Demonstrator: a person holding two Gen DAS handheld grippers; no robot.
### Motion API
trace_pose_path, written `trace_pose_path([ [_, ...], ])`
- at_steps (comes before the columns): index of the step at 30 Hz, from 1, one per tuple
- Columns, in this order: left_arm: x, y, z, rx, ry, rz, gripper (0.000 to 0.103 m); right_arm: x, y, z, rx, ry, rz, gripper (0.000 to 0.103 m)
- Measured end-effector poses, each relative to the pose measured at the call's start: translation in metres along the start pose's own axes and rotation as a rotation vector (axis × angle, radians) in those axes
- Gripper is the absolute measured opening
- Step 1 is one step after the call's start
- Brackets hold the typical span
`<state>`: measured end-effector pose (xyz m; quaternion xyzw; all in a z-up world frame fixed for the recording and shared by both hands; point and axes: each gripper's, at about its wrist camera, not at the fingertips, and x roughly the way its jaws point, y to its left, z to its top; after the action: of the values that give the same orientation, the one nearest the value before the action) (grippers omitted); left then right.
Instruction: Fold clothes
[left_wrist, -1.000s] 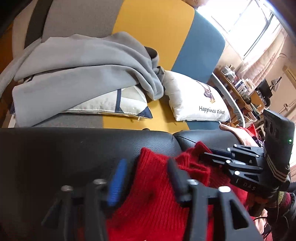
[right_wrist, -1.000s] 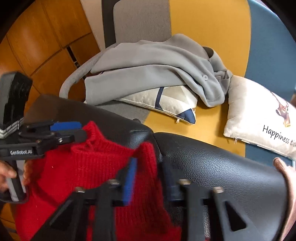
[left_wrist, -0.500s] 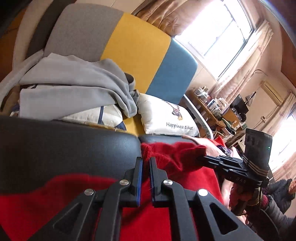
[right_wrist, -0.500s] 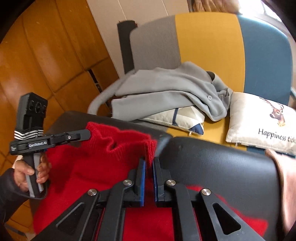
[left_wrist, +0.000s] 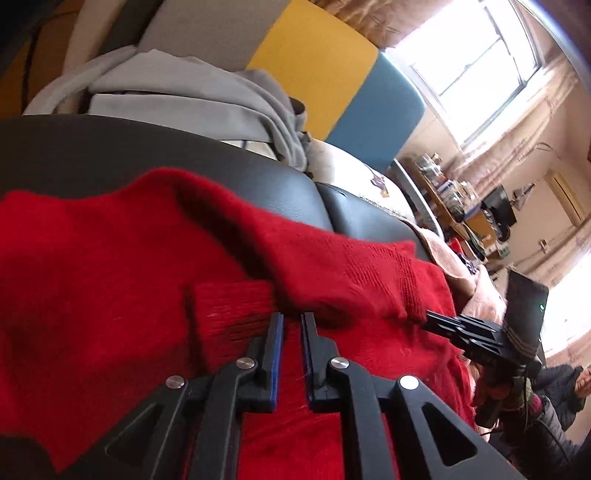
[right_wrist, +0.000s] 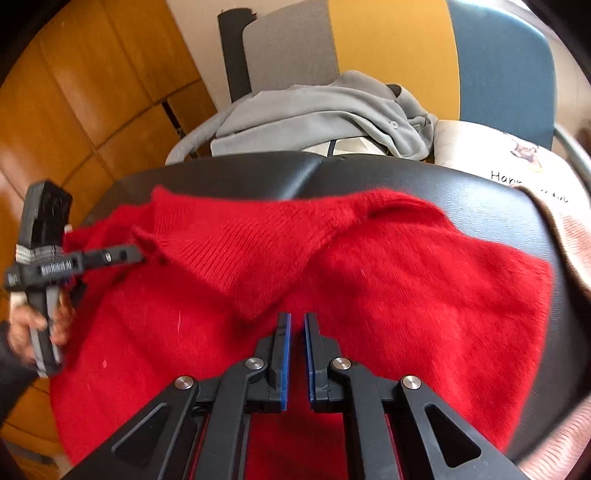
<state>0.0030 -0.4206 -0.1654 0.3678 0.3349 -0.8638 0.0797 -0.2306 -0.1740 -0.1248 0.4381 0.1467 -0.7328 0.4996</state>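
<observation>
While folding proceeds, left gripper (left_wrist: 291, 319) and right gripper (right_wrist: 297, 319) each pinch red sweater (right_wrist: 369, 277) edges; next: lay fold flat on black cushion (right_wrist: 480, 199).

One red sweater (right_wrist: 369, 288) lies across the black seat (right_wrist: 480, 206). Two claws: the left (left_wrist: 291, 321) and the right (right_wrist: 297, 321). One grey garment (right_wrist: 317, 114) is heaped behind the seat's far edge, beside one white cushion (right_wrist: 491, 155).

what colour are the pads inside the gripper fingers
Blue pads, clearest in the right wrist view.
</observation>
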Motion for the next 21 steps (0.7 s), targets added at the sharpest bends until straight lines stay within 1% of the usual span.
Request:
trace_pose_path([
  [2,-0.007,-0.001,0.003,-0.012,-0.022,0.020,0.010,-0.010,0.000,0.000,0.003,-0.015,-0.005,0.008],
  [5,-0.010,-0.007,0.013,-0.041,-0.064,-0.006,0.014,-0.023,0.000,0.009,0.025,-0.068,0.015,0.008],
  [8,0.003,-0.026,0.019,-0.033,-0.066,-0.016,0.015,-0.017,0.009,0.025,0.043,-0.095,0.039,0.008],
  [10,0.017,-0.038,0.017,0.001,-0.044,-0.010,0.015,-0.003,0.015,0.030,0.053,-0.085,0.054,0.008],
  [11,0.028,-0.043,0.013,0.033,-0.022,0.022,0.015,0.007,0.018,0.029,0.053,-0.070,0.056,0.009],
  [13,0.044,-0.042,0.002,0.066,0.002,0.072,0.014,0.017,0.018,0.019,0.051,-0.074,0.056,0.012],
  [15,0.045,-0.038,-0.010,0.107,-0.063,0.074,0.015,0.024,0.017,0.006,0.049,-0.085,0.055,0.012],
  [16,0.045,-0.039,-0.012,0.120,-0.075,0.083,0.015,0.025,0.013,0.002,0.071,-0.092,0.075,0.012],
  [19,0.045,-0.043,-0.015,0.143,-0.093,0.107,0.015,0.024,-0.005,-0.004,0.176,-0.114,0.170,0.012],
  [21,0.045,-0.043,-0.015,0.143,-0.097,0.104,0.015,0.021,-0.018,-0.005,0.248,-0.135,0.219,0.013],
])
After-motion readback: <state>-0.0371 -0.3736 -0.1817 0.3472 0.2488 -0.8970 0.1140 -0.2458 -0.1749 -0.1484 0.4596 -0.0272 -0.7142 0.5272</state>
